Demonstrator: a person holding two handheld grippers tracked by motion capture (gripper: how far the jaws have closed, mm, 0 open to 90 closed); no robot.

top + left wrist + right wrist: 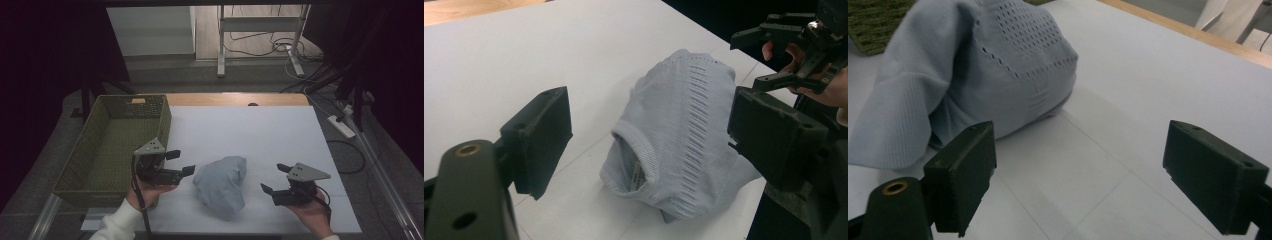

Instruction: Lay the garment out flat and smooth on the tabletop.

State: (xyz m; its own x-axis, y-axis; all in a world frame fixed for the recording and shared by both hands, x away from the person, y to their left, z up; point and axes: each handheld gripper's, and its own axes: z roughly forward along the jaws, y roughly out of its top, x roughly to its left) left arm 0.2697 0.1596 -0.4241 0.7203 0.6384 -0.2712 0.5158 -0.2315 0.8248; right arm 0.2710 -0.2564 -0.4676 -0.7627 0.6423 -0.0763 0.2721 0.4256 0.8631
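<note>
High view: both hand-held grippers, left [181,162] and right [275,178], jaws apart, flank an ungrasped crumpled sweater [222,184]; basket [90,150] awaits.

the left gripper [180,162] is resting in the person's left hand [145,191], with its jaws standing wide apart and pointing to the right. the right gripper [275,178] is sitting in the right hand [312,209], its jaws also spread wide and pointing left. both forearms are coming in from below.
</note>
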